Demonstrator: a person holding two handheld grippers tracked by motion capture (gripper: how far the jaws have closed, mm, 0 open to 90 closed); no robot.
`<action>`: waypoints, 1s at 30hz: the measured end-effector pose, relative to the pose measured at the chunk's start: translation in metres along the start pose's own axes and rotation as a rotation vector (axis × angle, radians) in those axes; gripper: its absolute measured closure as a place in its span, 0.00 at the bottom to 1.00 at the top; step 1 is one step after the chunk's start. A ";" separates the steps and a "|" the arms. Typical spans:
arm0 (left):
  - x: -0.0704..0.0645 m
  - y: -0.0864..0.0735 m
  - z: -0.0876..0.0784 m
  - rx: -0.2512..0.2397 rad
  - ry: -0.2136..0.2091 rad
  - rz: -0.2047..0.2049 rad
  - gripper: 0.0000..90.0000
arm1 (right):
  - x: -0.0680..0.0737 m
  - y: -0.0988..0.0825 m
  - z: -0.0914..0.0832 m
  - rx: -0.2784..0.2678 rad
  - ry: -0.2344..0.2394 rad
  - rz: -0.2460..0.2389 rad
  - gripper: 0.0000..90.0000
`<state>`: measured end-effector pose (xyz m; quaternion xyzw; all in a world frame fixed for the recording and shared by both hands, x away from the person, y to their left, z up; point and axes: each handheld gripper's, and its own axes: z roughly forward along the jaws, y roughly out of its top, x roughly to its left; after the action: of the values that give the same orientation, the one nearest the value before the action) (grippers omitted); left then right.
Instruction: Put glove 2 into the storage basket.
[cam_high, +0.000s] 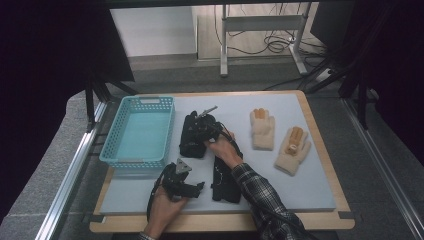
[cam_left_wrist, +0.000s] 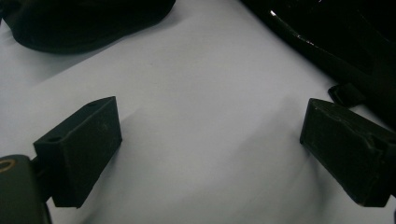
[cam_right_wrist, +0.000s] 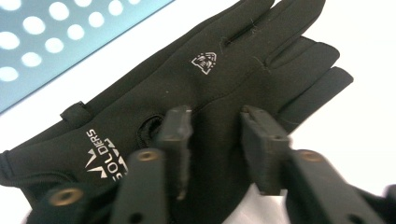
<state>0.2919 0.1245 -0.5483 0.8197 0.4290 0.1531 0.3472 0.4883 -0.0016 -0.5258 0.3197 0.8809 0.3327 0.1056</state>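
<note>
Smooth pale-grey mat under soft black glove, perforated blue basket beside.

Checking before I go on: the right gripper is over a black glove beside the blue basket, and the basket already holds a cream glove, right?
Not quite. In the high view the blue basket is empty; both cream gloves lie on the mat. The right gripper is over the black glove.

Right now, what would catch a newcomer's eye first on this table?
Probably the black glove at the table's middle, with the right gripper poised over its palm, jaws apart on either side of the fabric. Beside it on the left sits a turquoise basket, and two cream gloves lie palm-up to the right.
</note>
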 end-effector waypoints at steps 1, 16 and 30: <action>0.000 0.000 0.000 0.000 0.000 0.000 0.06 | -0.001 0.000 -0.001 0.007 0.006 0.005 0.82; 0.000 0.000 0.000 -0.001 0.001 0.000 0.06 | -0.005 0.004 -0.027 -0.036 0.056 0.037 0.90; 0.000 0.000 0.000 0.003 0.002 0.006 0.06 | -0.003 -0.005 -0.094 -0.136 0.080 0.031 0.89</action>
<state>0.2917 0.1248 -0.5481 0.8214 0.4269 0.1545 0.3451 0.4512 -0.0548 -0.4581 0.3117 0.8546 0.4061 0.0865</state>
